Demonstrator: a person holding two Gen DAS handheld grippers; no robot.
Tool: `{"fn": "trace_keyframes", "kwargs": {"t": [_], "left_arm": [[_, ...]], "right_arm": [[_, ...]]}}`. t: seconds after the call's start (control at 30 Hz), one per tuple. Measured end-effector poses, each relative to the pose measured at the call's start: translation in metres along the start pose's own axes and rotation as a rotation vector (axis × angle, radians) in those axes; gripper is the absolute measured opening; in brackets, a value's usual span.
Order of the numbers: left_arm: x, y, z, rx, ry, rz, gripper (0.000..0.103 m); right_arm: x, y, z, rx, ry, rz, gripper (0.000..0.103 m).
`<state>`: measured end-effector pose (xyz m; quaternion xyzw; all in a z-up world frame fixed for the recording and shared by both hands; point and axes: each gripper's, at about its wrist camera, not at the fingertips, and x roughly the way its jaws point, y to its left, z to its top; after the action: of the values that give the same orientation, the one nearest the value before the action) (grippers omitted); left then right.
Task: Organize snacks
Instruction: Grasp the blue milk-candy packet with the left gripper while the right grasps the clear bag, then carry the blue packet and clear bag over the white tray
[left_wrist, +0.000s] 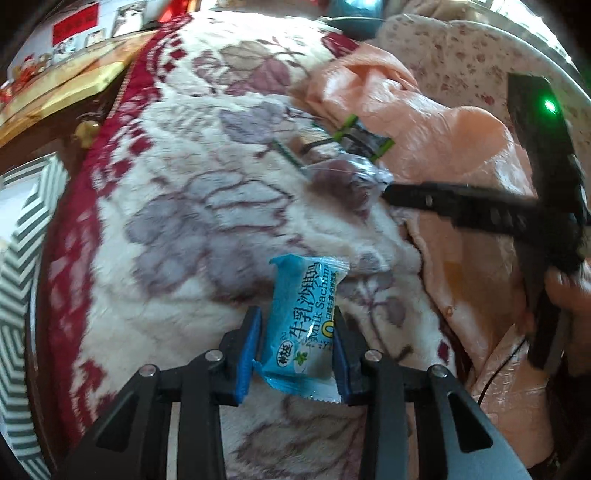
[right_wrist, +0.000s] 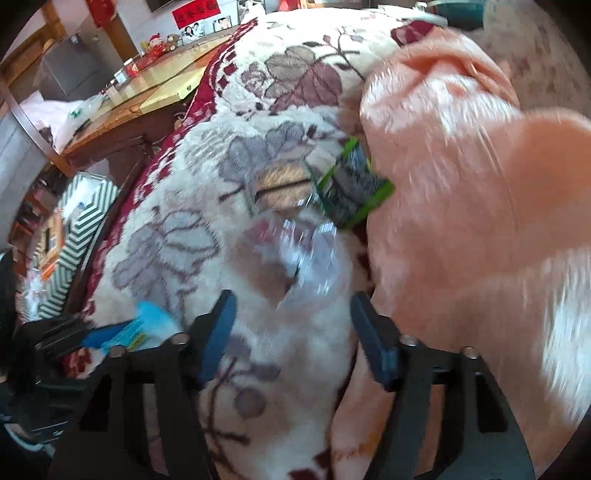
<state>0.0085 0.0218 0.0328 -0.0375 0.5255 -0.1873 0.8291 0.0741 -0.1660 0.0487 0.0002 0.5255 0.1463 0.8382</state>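
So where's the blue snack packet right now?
The blue snack packet is clamped between the left gripper's fingers, low in the left wrist view, over the floral blanket.

Gripper hardware look

Left gripper (left_wrist: 297, 347): matte black linkage arms, silver round screws at the pivots, blue pads (left_wrist: 248, 356) lining the jaws. Right gripper (right_wrist: 291, 341): same black arms, silver screws, blue pads (right_wrist: 218, 339). From the left view its black body carries a lit green LED, thin black cable alongside

Glossy plastic snack wrapper (left_wrist: 303, 317); fluffy plush blanket (left_wrist: 177, 206).
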Motion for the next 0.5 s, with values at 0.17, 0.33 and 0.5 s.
{"fn": "trace_keyframes", "kwargs": {"t": [0.17,0.33,0.5], "left_arm": [[0.003,0.004,-0.002,-0.003,-0.004,0.038,0.038],[0.013,0.003,-0.004,-0.003,0.002,0.075,0.04],[0.019,-0.003,0.0,0.01,-0.012,0.1,0.051]], "right_arm": [[0.023,0.003,0.027,-0.098,0.046,-0.017,0.072],[0.061,0.017,0.035,-0.247,0.135,-0.028,0.071],[0.065,-0.003,0.03,-0.144,0.102,0.058,0.047]]}}
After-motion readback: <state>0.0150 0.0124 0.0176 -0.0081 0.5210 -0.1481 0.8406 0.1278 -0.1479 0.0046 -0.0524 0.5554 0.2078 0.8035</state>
